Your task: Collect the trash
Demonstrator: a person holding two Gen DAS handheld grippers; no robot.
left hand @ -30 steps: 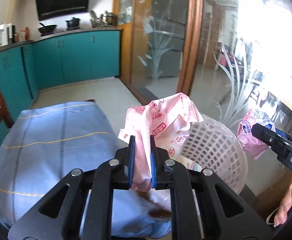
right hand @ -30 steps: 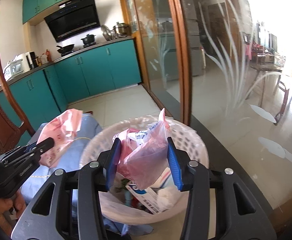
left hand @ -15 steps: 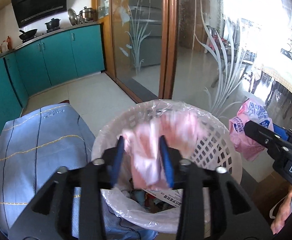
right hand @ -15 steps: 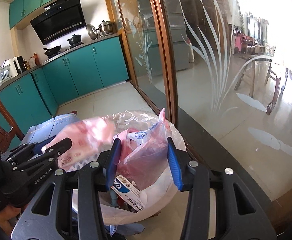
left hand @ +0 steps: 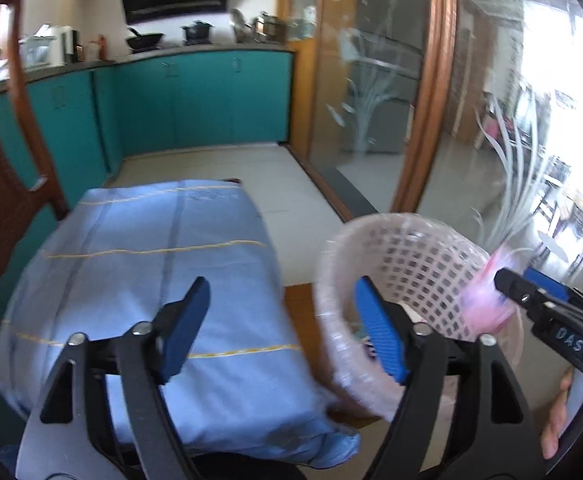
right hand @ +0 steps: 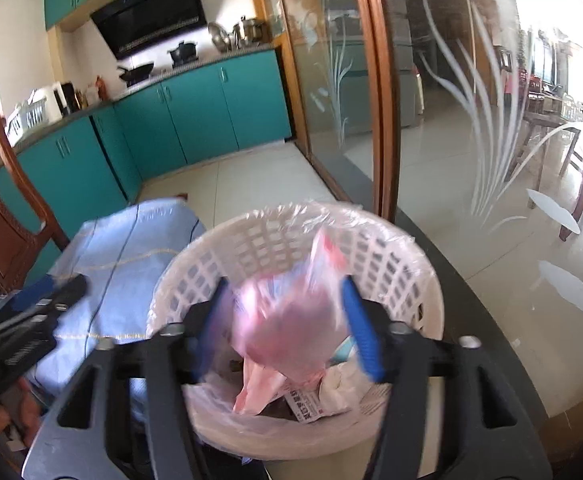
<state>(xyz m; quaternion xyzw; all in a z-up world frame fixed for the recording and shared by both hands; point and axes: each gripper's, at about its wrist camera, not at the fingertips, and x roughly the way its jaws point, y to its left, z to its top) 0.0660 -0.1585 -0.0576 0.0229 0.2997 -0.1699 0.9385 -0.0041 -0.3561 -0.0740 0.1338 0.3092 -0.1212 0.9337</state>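
1. The left gripper (left hand: 279, 324) stood over the blue cloth (left hand: 163, 280), at about seven o'clock in its own view; its jaws were opening, spread wide, with nothing between the blue pads.
2. The white lattice basket (left hand: 419, 264), lined with clear plastic, sat at four o'clock in that view, just beside the cloth's right edge.
3. In the right wrist view the basket (right hand: 391, 264) filled the centre, with wrappers and paper lying at its bottom toward six o'clock.
4. The right gripper (right hand: 287, 328) hung over the basket's mouth; its jaws were opening, and the pink bag (right hand: 287, 320), blurred, sat between the pads, which no longer pressed it.
5. At three o'clock, etched glass doors (right hand: 471, 120) stood behind the basket.
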